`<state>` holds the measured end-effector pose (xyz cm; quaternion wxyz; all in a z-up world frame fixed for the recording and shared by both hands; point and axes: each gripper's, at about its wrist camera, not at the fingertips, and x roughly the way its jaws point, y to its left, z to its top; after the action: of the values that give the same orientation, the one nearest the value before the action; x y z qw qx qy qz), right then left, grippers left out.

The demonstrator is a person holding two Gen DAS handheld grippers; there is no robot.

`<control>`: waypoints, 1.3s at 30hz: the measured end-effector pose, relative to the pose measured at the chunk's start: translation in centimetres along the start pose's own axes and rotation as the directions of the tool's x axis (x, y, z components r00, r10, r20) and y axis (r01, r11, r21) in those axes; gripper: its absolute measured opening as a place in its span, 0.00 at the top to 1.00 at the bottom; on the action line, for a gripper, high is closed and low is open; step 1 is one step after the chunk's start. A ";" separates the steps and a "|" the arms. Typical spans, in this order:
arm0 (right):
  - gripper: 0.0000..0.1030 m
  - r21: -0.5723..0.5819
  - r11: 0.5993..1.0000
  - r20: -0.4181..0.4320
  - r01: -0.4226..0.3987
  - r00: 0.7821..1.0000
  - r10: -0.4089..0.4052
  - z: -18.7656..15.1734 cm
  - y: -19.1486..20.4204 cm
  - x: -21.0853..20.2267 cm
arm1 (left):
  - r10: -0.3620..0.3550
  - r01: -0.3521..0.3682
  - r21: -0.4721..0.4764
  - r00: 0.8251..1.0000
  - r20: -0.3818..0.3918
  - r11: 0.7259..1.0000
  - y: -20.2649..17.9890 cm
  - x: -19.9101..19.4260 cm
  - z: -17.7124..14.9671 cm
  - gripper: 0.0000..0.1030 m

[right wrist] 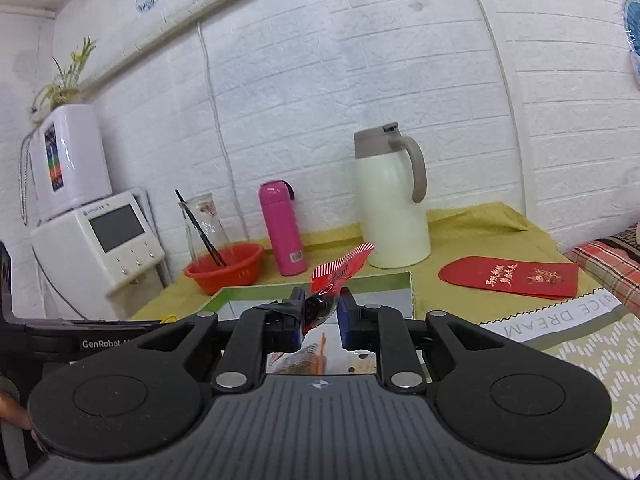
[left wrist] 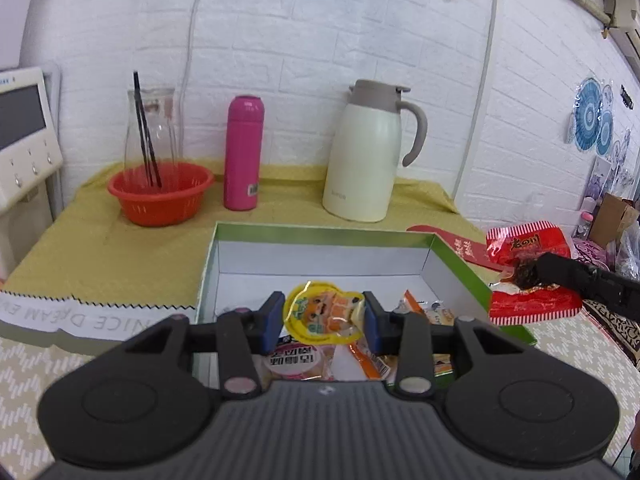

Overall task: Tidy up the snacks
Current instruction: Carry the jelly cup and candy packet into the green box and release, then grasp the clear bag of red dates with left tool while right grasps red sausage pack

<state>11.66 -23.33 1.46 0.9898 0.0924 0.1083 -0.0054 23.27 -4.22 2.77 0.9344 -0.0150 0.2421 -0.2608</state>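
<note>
Left wrist view: the left tongs [left wrist: 324,316] are clamped on a small yellow-rimmed snack cup [left wrist: 326,312] with a cartoon lid, held just above the near end of an open green-edged box [left wrist: 320,236]. That box sits on the surface toward its near edge, already holding several packets, among them a round pink-labelled pack [left wrist: 294,362] and orange-striped wrappers [left wrist: 370,360]. At the box's right side, the right tongs [left wrist: 532,270] hold a red striped snack packet [left wrist: 528,276] in the air beside the rim.

In the right wrist view those tongs [right wrist: 318,314] pinch the same packet [right wrist: 340,268] by its dark lower part, its red top sticking up over the box.

The step in hand appears to be carrying both snacks over the box to drop them in. Doing it well likely means bringing each item fully inside the walls before loosening, lowering close to the bare white floor at the far end rather than onto the pile, and releasing one side at a time so the tongs do not crowd each other.

Readable writing: "NICE DREAM" on the white cloth strip [right wrist: 560,316] along the surface's near edge, "GenRobot" on the black gripper body [right wrist: 104,344] at left, and gold Chinese characters, too small to read, on a red envelope [right wrist: 512,276] near the right edge.
</note>
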 end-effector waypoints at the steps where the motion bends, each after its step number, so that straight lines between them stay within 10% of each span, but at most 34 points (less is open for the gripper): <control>1: 0.70 -0.024 1.000 -0.004 0.019 1.000 -0.019 -0.4 0.1 0.6 | 0.003 -0.003 0.001 1.000 -0.012 1.000 0.1 0.9 0.0 0.63; 8: 0.68 -0.080 0.996 -0.103 0.026 0.994 -0.034 -1.7 -0.5 4.1 | 0.032 -0.029 0.054 0.997 -0.066 0.998 0.2 4.2 -1.1 0.54; 10: 0.52 -0.069 0.997 -0.120 0.028 0.992 -0.036 -1.7 -0.9 4.6 | 0.041 -0.037 0.054 0.997 -0.067 0.998 0.4 4.2 -1.1 0.48; 13: 0.00 -0.060 0.998 -0.105 0.036 0.994 -0.042 -1.4 -1.0 3.8 | 0.056 -0.053 0.048 0.996 -0.066 0.997 1.1 3.3 -1.0 0.45; 21: 0.00 -0.192 0.977 -0.047 -0.097 0.995 0.089 -1.3 0.5 -4.6 | 0.108 -0.108 0.022 0.994 -0.006 0.994 2.5 -4.7 -2.3 0.36; 28: 0.00 -0.226 0.891 -0.304 -0.393 0.898 0.319 -6.2 3.2 -10.9 | 0.290 -0.291 -0.018 0.957 -0.022 0.957 1.6 -12.7 -8.5 0.33; 39: 0.00 -0.281 0.846 -0.460 -0.454 0.837 0.297 -9.2 5.6 -11.0 | 0.116 -0.096 0.153 0.984 -0.134 0.984 -3.5 -14.8 -14.3 0.33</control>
<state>-0.83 -16.29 -3.97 0.9260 -0.0815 0.2858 0.2326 4.00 1.51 -2.72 0.9259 0.0851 0.2889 -0.2280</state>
